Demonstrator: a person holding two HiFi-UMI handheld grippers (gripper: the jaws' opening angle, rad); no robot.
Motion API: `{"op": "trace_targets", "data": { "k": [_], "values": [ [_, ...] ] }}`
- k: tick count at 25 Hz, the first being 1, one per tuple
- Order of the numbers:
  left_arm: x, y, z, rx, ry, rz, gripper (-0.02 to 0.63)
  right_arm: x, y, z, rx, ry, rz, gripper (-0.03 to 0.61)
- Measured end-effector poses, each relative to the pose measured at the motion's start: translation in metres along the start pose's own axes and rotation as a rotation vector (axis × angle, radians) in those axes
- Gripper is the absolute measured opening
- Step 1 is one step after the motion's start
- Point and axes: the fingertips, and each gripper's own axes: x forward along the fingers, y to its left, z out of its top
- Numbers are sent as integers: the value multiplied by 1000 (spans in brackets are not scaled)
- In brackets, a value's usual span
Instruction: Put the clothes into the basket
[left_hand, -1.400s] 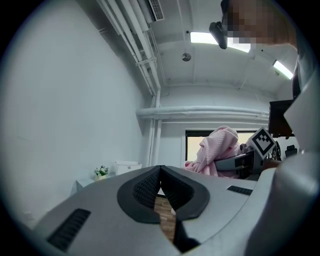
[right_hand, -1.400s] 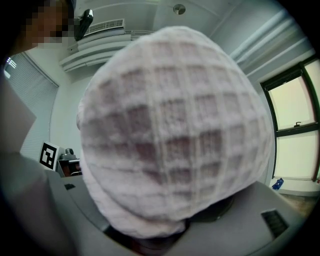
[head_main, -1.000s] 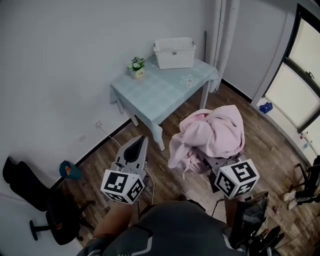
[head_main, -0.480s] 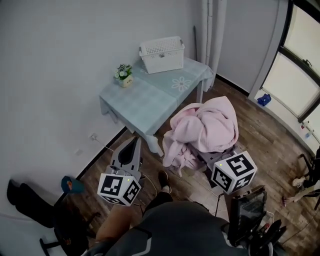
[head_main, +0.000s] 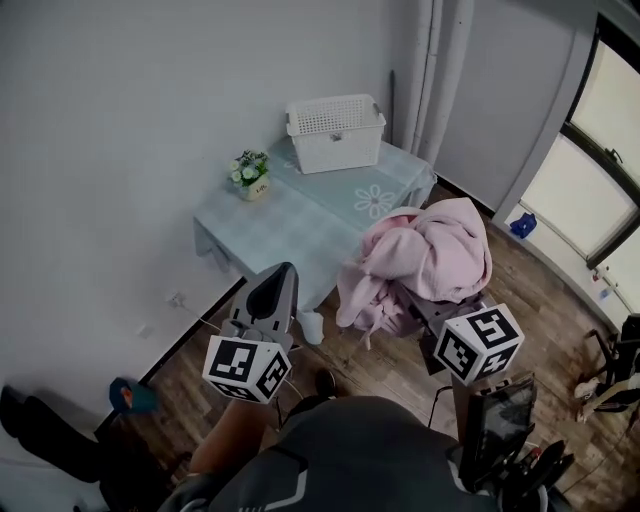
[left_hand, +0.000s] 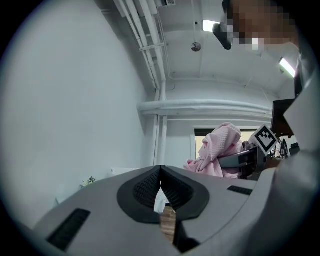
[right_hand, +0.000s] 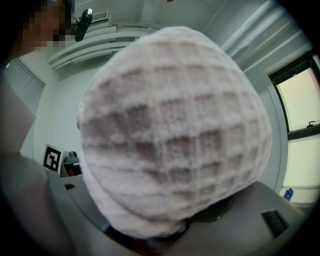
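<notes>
The right gripper (head_main: 430, 312) clamps the pink clothes (head_main: 430, 250) high up, probably to reach the basket (head_main: 335, 130) on the table (head_main: 300, 215) — the left gripper (head_main: 283, 272), jaws together, holds nothing.

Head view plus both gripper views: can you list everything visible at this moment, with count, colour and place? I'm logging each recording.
basket: one, white, on the far end of the table
table: one, pale blue-green cloth, against the wall
flower pot: one, white flowers and green leaves, on the table by the wall
pink clothes: one bundle, pink, held up off the floor beside the table
floor: brown wood
window: one, dark frame, at right
blue thing: one, small, on the floor below the window
left claw: one, grey, shut, empty
right claw: one, grey, shut on the pink clothes
person's top: dark grey, bottom edge
</notes>
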Motion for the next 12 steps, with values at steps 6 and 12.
{"op": "trace_targets", "data": {
  "k": [6, 12],
  "values": [
    [32, 57, 25, 3, -46, -11, 9, 67, 3, 14, 12, 9, -18, 336],
    [83, 130, 28, -17, -21, -31, 9, 157, -2, 26, 11, 37, -35, 336]
  ]
}}
